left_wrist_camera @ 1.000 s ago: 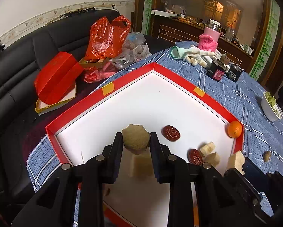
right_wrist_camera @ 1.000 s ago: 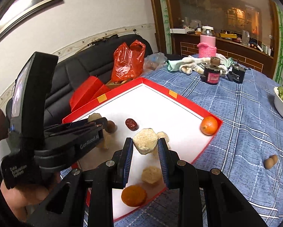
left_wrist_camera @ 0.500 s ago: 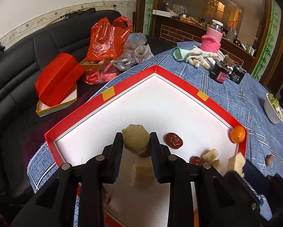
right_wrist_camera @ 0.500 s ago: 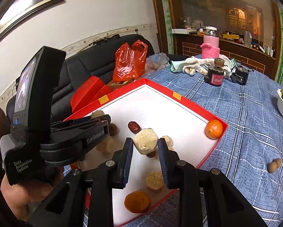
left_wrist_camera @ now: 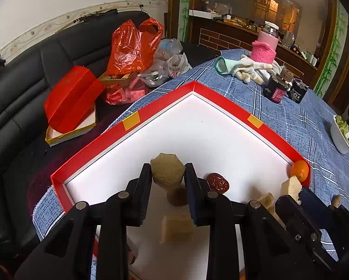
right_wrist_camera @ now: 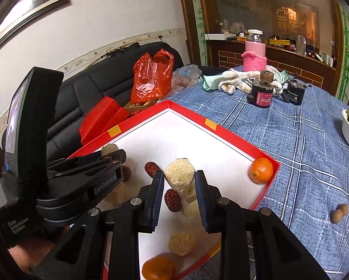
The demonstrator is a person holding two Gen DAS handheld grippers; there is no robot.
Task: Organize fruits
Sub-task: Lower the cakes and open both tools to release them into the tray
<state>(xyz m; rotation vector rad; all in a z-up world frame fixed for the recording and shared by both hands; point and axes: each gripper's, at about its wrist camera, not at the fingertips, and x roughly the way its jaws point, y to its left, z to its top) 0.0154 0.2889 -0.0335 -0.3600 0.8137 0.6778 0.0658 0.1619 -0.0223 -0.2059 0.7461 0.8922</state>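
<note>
While both my hands hang over the red-rimmed tray (left_wrist_camera: 223,98), each pinches a pale, crumbly fruit chunk; left gripper (left_wrist_camera: 167,175) has its pads pressed on a tan chunk (left_wrist_camera: 167,169) above the tray's near-left part; right gripper (right_wrist_camera: 179,182) clamps a second pale chunk (right_wrist_camera: 179,172) above the near-right part; both chunks are clear of the white floor. On the floor: an orange (right_wrist_camera: 260,170) in the tray's right corner; a red date (left_wrist_camera: 217,182) near the middle, another date (right_wrist_camera: 172,200) below my right jaws; loose pale chunks (right_wrist_camera: 182,243) toward the near edge, a second orange (right_wrist_camera: 158,268) at that edge. Two small brown fruits (right_wrist_camera: 339,212) lie on the blue checked tablecloth (right_wrist_camera: 302,144), right of the tray.
</note>
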